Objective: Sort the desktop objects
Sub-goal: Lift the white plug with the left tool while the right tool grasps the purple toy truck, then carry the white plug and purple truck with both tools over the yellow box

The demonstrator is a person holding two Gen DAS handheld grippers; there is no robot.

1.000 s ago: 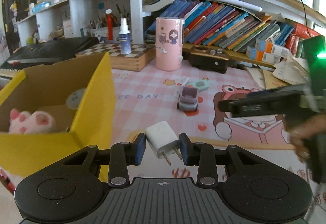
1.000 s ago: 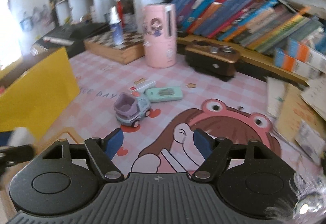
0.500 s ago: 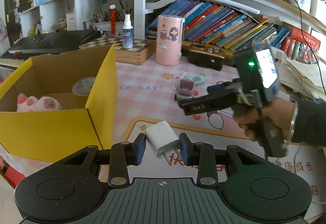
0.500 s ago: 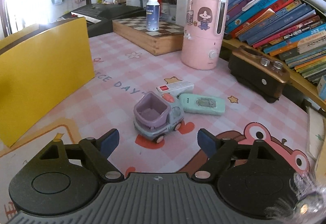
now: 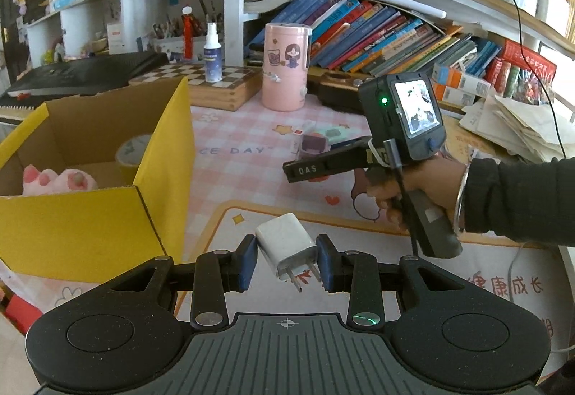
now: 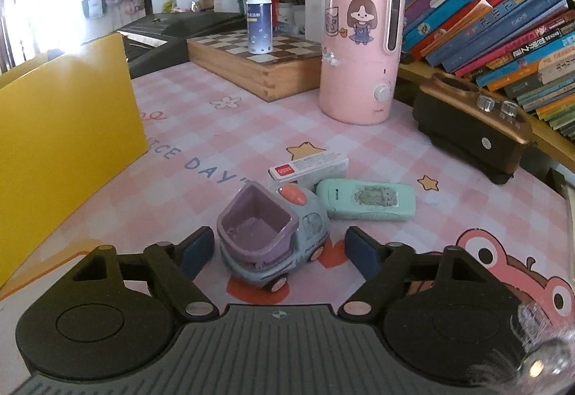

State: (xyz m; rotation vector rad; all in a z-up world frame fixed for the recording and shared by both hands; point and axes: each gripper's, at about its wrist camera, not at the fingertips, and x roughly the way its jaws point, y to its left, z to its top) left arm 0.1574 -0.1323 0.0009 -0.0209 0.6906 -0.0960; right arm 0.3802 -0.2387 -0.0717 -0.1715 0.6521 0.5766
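Open yellow cardboard box (image 5: pixel 107 215) is sitting at desk's left as the sorting bin, fuzzy pink plush paw (image 5: pixel 57 179) lying inside. Right gripper (image 6: pixel 278 253) is closing around the glossy lilac-and-grey plastic toy truck (image 6: pixel 273 240) on the pink checked mat, pads not touching yet. Left gripper (image 5: pixel 286 260) is pinching a smooth white boxy charger plug (image 5: pixel 287 247), likely box-bound.

desk (image 6: pixel 251 129) | on it: toy truck (image 6: pixel 273 244), yellow box (image 5: pixel 107 215), humidifier (image 6: pixel 359 46)
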